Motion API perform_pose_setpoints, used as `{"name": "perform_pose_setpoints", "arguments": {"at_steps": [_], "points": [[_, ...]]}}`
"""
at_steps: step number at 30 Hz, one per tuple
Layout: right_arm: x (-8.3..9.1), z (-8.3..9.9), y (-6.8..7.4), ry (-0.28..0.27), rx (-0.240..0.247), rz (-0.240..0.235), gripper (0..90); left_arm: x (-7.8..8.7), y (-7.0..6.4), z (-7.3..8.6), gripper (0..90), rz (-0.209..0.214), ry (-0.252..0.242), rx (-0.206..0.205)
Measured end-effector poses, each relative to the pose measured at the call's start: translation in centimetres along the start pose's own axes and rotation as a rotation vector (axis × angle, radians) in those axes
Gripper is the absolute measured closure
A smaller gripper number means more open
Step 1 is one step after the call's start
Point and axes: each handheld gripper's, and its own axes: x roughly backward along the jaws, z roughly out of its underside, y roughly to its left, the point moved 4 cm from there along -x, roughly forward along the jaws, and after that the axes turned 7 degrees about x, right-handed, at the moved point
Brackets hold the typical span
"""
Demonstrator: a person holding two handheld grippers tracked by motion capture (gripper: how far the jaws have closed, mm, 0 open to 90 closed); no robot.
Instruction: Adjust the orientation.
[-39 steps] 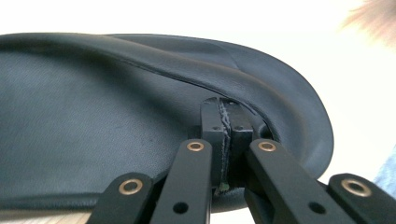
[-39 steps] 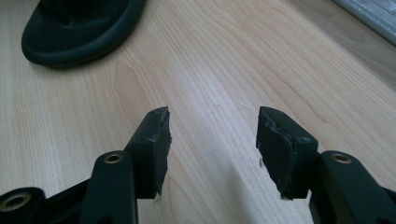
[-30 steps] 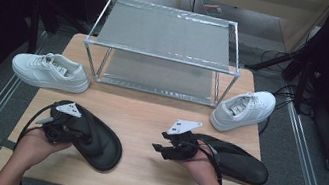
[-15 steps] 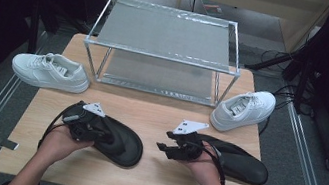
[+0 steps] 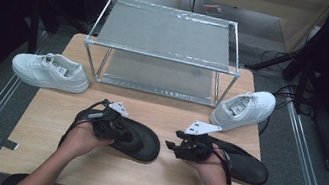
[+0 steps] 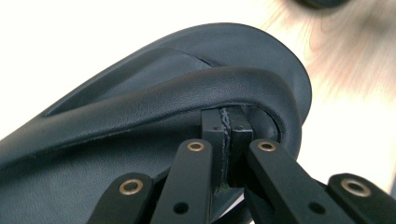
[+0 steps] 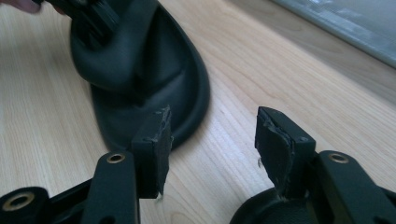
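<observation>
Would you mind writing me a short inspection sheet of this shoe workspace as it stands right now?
Surface: wooden table, bare at the near edge.
Job's things: left sandal held by its strap; right sandal lying flat on the table.
Clutter: two white sneakers, one at the left edge, one at the right; a two-tier metal rack at the back, both tiers bare.
Grippers: left gripper shut on the left sandal's strap; right gripper open, holding nothing, above the right sandal's end.
Cables: a black cable loops from the left gripper; more cables lie on the floor at the right.
Surroundings: grey floor, dark furniture.
</observation>
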Motion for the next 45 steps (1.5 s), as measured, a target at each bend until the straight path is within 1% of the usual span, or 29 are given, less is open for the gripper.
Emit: {"name": "perform_pose_setpoints", "arguments": {"at_steps": [2,4,7,8,13,14,16,18,20,23,25,26,27,29,31,32,33,35,36,37,39,40,41,43,44,45], "points": [[0.3,0.0,-0.2,-0.015,-0.01,0.006,46.4,-0.8,-0.2,-1.1,90.0,0.006,-0.007,0.003],[0.6,0.0,-0.5,-0.025,-0.019,0.017,45.8,-1.2,-0.3,-1.6,90.0,0.016,-0.013,0.006],[0.9,0.2,-1.0,-0.035,-0.034,0.028,45.4,-1.8,-0.4,-2.2,90.0,0.011,-0.012,0.012],[1.0,0.2,-1.1,-0.037,-0.037,0.028,45.4,-1.9,-0.5,-2.5,90.0,0.012,-0.015,0.006],[1.3,0.2,-1.5,-0.052,-0.049,0.037,45.5,-2.3,-0.8,-2.9,90.0,0.011,-0.019,-0.004],[1.4,0.2,-1.5,-0.055,-0.048,0.04,45.5,-2.3,-0.8,-2.9,90.0,0.018,-0.025,-0.004],[1.4,0.2,-1.5,-0.056,-0.051,0.039,45.5,-1.8,-0.6,-2.7,89.8,0.019,-0.027,-0.013],[1.3,0.2,-1.4,-0.056,-0.05,0.037,45.5,-1.3,-0.4,-2.6,88.3,0.029,-0.04,0.001],[1.2,0.1,-1.4,-0.051,-0.054,0.037,45.5,-0.8,-0.1,-2.4,86.3,0.03,-0.044,0.0],[0.9,0.1,-1.3,-0.047,-0.054,0.029,45.5,0.3,0.3,-2.2,81.9,0.038,-0.06,0.006],[0.9,0.1,-1.2,-0.045,-0.047,0.027,45.5,0.9,0.4,-2.0,78.0,0.032,-0.069,-0.001],[0.9,0.1,-1.2,-0.045,-0.047,0.027,45.5,0.9,0.4,-2.0,75.0,0.032,-0.069,-0.001],[0.9,0.0,-1.1,-0.045,-0.045,0.027,45.5,1.6,0.5,-1.8,69.8,0.019,-0.092,-0.012],[0.9,0.0,-1.0,-0.043,-0.041,0.025,45.7,2.3,0.7,-1.6,60.9,0.007,-0.119,-0.03],[0.9,0.0,-0.9,-0.047,-0.039,0.024,45.7,2.8,1.1,-1.5,52.2,0.004,-0.139,-0.026],[0.9,0.0,-0.8,-0.049,-0.041,0.02,45.7,3.1,1.4,-1.4,48.8,-0.008,-0.146,-0.028],[0.9,-0.1,-0.7,-0.051,-0.044,0.013,45.7,3.4,1.7,-1.3,46.8,-0.01,-0.153,-0.027],[1.0,-0.3,-0.2,-0.06,-0.044,-0.005,45.7,3.8,2.2,-1.2,42.5,-0.001,-0.156,-0.014],[1.0,-0.4,0.2,-0.064,-0.035,-0.009,45.7,4.0,2.5,-1.0,40.0,0.009,-0.152,-0.014],[1.0,-0.5,0.5,-0.066,-0.024,-0.012,45.7,4.2,2.7,-0.9,37.8,0.007,-0.151,-0.016],[0.8,-0.6,1.0,-0.054,-0.006,-0.021,46.7,4.7,3.2,-0.6,38.1,0.003,-0.16,-0.014],[0.6,-0.6,1.2,-0.051,0.002,-0.023,47.0,4.9,3.5,-0.5,38.0,0.007,-0.162,-0.004],[0.5,-0.7,1.3,-0.047,0.004,-0.025,47.1,5.2,3.9,-0.4,37.7,-0.001,-0.162,-0.004],[0.3,-0.7,1.4,-0.042,0.003,-0.028,47.9,5.7,4.5,-0.1,37.2,-0.007,-0.166,0.013],[0.3,-0.7,1.4,-0.042,0.003,-0.028,47.9,5.7,4.5,-0.1,37.6,-0.007,-0.166,0.013],[0.2,-0.8,1.4,-0.048,-0.003,-0.036,49.6,6.2,5.1,0.3,41.1,-0.025,-0.168,0.027]]}}
